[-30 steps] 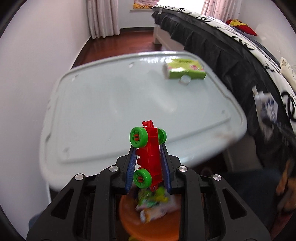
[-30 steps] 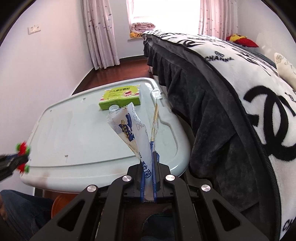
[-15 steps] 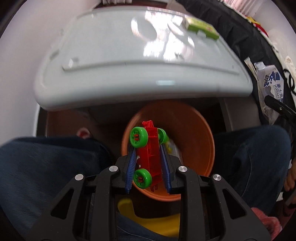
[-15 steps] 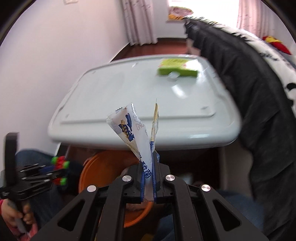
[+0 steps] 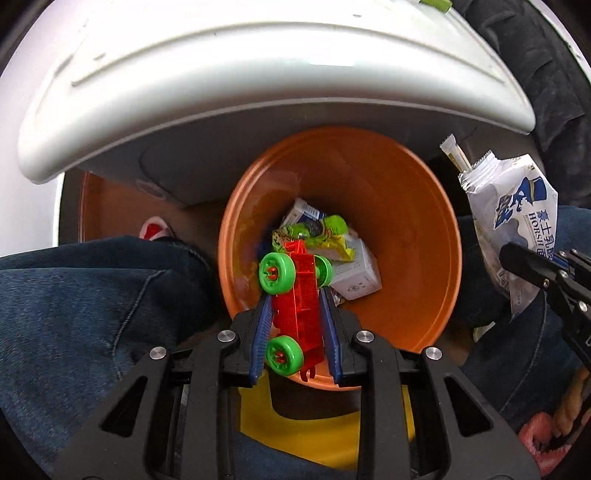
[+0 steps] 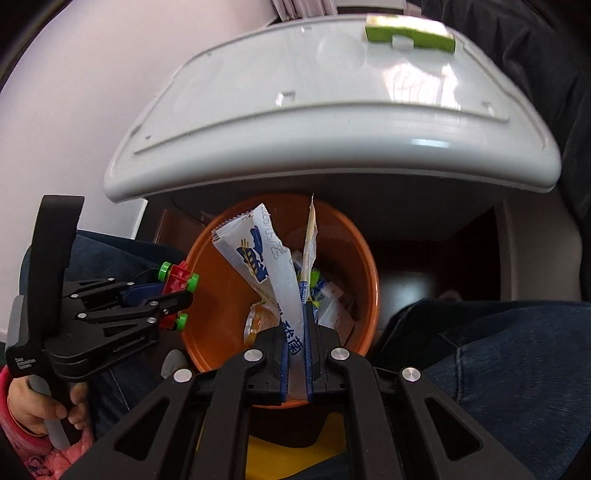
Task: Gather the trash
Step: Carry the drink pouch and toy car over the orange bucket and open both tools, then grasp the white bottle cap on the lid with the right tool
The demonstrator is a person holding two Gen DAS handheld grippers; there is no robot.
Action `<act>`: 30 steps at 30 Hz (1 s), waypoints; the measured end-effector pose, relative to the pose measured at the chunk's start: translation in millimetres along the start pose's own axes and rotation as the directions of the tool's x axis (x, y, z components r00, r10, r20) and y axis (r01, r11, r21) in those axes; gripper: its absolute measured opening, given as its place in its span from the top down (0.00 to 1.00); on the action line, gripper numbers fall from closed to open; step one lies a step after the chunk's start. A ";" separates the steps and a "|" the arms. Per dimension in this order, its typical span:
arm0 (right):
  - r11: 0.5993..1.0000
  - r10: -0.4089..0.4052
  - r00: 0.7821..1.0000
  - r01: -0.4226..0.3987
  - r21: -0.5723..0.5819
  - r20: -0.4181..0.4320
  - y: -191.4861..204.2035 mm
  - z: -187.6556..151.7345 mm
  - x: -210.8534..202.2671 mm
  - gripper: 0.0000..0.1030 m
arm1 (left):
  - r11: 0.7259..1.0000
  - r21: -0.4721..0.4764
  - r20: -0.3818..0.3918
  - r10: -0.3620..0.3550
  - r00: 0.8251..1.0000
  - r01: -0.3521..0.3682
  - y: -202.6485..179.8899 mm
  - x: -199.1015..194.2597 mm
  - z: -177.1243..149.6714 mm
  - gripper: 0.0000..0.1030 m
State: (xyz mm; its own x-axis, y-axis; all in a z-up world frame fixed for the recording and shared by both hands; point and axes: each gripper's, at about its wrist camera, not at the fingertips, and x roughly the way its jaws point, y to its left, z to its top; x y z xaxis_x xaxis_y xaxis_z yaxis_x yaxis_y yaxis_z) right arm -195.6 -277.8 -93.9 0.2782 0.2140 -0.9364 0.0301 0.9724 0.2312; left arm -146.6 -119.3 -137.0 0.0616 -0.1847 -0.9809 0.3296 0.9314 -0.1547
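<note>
A home, probably a bedroom.
Ahead of the tools: dark bed skirt (image 6: 546, 48), pink curtains (image 6: 303, 4), white plastic table (image 6: 332, 122), orange trash bin (image 5: 399, 206) below, jeans-clad knees beside.

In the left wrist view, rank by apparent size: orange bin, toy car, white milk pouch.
1. orange bin
2. white milk pouch
3. toy car

The last two look close, and the toy car sits nearest the camera in the left gripper, so their order is unsure.

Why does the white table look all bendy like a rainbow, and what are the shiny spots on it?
Both wrist views use a fisheye lens, so the white table bows into an arch in the left wrist view; in the right wrist view bright window glare sits on it, and the green box at the far edge looks smeared.
</note>
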 end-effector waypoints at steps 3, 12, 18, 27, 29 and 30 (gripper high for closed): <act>1.000 0.020 0.999 -0.019 0.024 -0.030 -1.4 -2.6 8.7 0.94 | 1.000 0.007 -0.020 0.013 1.000 -0.012 -3.2 8.2 2.4 0.76; 0.999 0.024 0.999 -0.023 0.029 -0.040 -0.2 -2.3 13.5 0.89 | 0.999 -0.001 -0.060 0.034 0.998 -0.035 1.5 20.6 0.6 0.74; 0.999 -0.039 0.999 0.039 0.006 0.016 6.8 -0.1 3.9 0.14 | 0.998 -0.020 -0.049 0.050 0.998 -0.051 4.8 20.9 3.3 0.21; 0.995 -0.042 0.999 0.041 0.090 0.008 -8.3 1.5 5.7 0.14 | 0.996 -0.078 -0.093 0.028 0.995 -0.036 16.2 26.5 2.1 0.20; 0.995 -0.042 0.999 0.041 0.091 0.005 -9.0 2.1 5.9 0.13 | 0.996 -0.076 -0.087 0.035 0.996 -0.041 15.8 24.0 2.3 0.20; 0.995 -0.044 0.999 0.044 0.087 0.006 -8.2 2.5 5.9 0.14 | 0.996 -0.072 -0.079 0.037 0.996 -0.043 15.0 22.0 2.2 0.20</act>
State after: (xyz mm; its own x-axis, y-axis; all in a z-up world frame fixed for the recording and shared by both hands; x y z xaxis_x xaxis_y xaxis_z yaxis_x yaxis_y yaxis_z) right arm -191.8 -284.7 -100.6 0.2820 0.1701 -0.9442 0.1260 0.9691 0.2122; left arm -138.2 -110.1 -160.6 -0.0010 -0.1243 -0.9922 0.2581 0.9586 -0.1204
